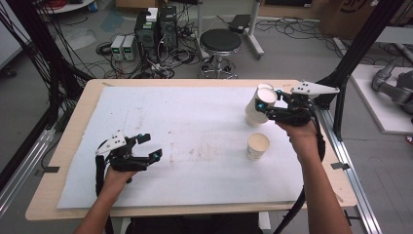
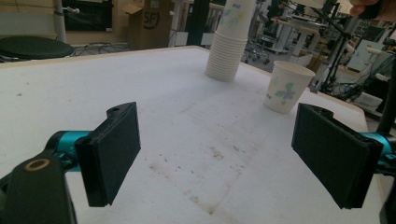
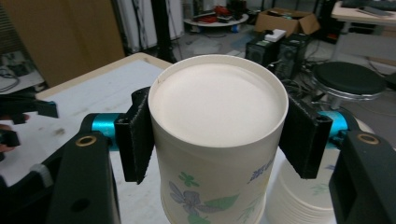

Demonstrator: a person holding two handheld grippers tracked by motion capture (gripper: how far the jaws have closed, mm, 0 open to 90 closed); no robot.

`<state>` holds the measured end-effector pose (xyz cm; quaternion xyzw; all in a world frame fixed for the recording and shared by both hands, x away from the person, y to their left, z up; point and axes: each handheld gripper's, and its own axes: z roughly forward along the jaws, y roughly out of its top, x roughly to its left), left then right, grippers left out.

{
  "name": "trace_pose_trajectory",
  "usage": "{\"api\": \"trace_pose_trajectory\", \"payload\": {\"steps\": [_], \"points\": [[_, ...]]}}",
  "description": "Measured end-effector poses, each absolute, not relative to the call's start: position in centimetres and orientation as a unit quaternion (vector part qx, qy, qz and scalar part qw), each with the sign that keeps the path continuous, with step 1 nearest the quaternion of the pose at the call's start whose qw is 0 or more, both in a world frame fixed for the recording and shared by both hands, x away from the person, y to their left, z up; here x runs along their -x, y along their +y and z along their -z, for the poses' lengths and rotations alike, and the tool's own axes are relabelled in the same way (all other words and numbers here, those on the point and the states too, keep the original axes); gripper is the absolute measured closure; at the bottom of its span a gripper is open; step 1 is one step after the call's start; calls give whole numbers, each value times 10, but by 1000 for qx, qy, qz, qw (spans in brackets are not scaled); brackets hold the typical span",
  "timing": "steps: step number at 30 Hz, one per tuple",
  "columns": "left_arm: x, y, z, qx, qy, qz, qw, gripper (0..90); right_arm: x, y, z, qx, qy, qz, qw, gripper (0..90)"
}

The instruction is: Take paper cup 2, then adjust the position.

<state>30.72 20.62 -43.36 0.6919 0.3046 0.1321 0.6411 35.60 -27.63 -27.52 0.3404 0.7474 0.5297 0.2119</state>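
one paper cup [image 3: 217, 140] is clenched in the right gripper [image 1: 272, 105], above the stack [image 1: 253, 117]; left gripper [image 1: 146, 146] gapes empty; next, set it down.

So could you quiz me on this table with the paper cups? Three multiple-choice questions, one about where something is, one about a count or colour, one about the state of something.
1. Where does the single paper cup stand?
A. On the white mat, nearer the person than the cup stack
B. On the stool
C. On the floor

2. How many cups stand alone on the mat, away from the cup stack?
A. One
B. Three
C. Five

3. What is the right gripper doing?
A. Hanging open with nothing in it
B. Gripping a flower-printed paper cup by its sides
C. Lying flat on the mat

Answers: 1 A, the high view shows it on the white mat, below the stack. 2 A, just one loose cup stands there. 3 B, the right gripper view shows both pads pressed on the held cup.
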Motion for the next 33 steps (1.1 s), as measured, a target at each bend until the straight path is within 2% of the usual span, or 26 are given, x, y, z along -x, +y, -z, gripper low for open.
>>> {"api": "trace_pose_trajectory", "payload": {"steps": [10,23,33], "points": [[-305,205,431,-688,292,-135,650,155,-335,-247,303,-288,771,-541,170,353],[-303,207,431,-696,273,-167,643,157,-331,-223,327,-265,788,-536,148,354],[-302,199,431,-693,273,-132,654,152,-328,-218,328,-252,789,-542,140,354]]}}
